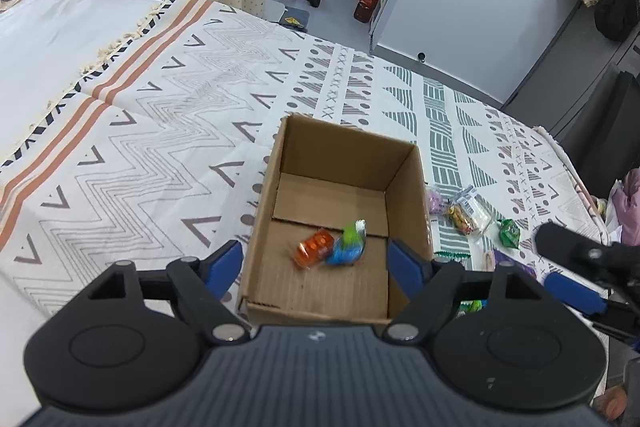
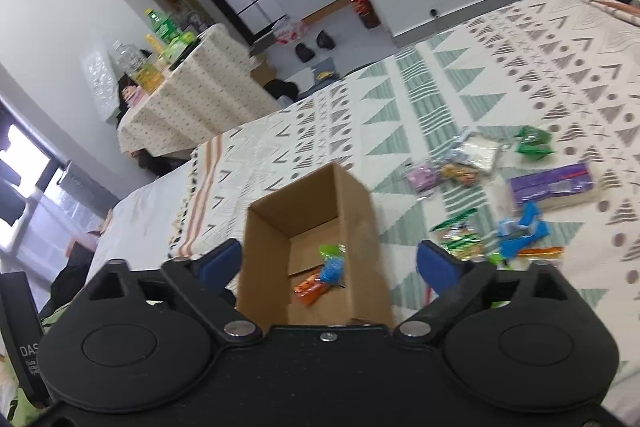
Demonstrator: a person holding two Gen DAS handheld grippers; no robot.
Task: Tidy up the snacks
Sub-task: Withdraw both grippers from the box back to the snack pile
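Left wrist view: two snacks — orange packet (image 1: 315,250), blue-green packet (image 1: 347,246) — lie in cardboard box (image 1: 348,151); loose snacks (image 2: 520,195) remain at three o'clock on bed (image 1: 120,131); left gripper (image 1: 316,263) and right gripper (image 2: 328,263) jaws wide, empty.

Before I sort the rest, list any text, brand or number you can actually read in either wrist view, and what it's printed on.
"DAS": cut-off white lettering on the black device at the left edge of the right wrist view; the smaller lines beneath are too blurred to read.
Snack packets on the patterned bedspread: print too small and blurred.
Orange packet and blue-green packet in the cardboard box: motion-blurred, unreadable.
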